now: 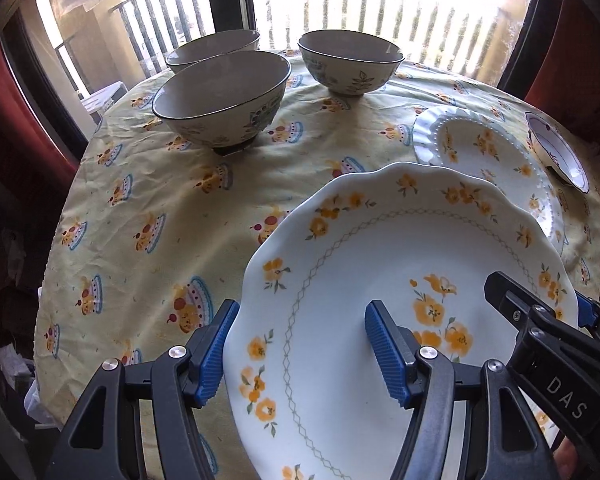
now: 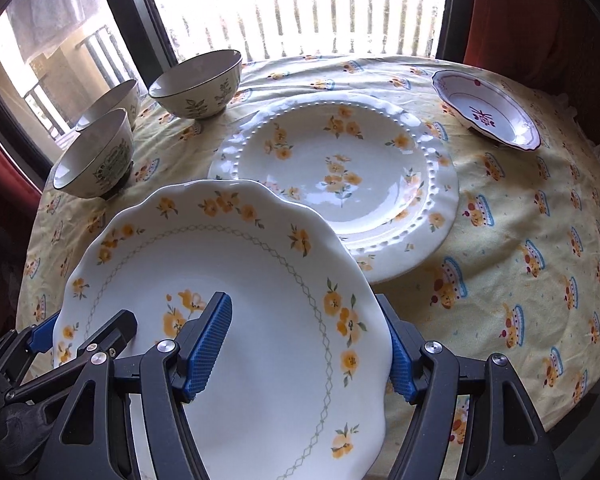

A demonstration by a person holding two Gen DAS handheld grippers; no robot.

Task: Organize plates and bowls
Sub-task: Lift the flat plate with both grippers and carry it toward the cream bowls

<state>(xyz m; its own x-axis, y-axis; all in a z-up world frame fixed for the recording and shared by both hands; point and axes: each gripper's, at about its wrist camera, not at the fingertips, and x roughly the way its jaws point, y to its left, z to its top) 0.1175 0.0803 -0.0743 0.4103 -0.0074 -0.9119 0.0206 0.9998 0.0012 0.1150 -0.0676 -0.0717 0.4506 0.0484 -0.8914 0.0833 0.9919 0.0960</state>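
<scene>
A white scalloped plate (image 1: 380, 272) with orange flowers is held tilted above the table, also in the right wrist view (image 2: 236, 264). My left gripper (image 1: 300, 348) grips its left rim, one finger above, one below. My right gripper (image 2: 312, 348) grips its right rim the same way. A beaded floral plate (image 2: 340, 176) lies flat just beyond it, partly under its far edge; it shows too in the left wrist view (image 1: 480, 144). Three cream bowls (image 1: 224, 100) (image 1: 350, 62) (image 1: 214, 46) stand at the far left.
A small shallow bowl (image 2: 488, 108) with dark red pattern sits at the far right. The round table has a yellow printed cloth (image 1: 148, 208). A window with railing stands behind the table, red curtains at both sides.
</scene>
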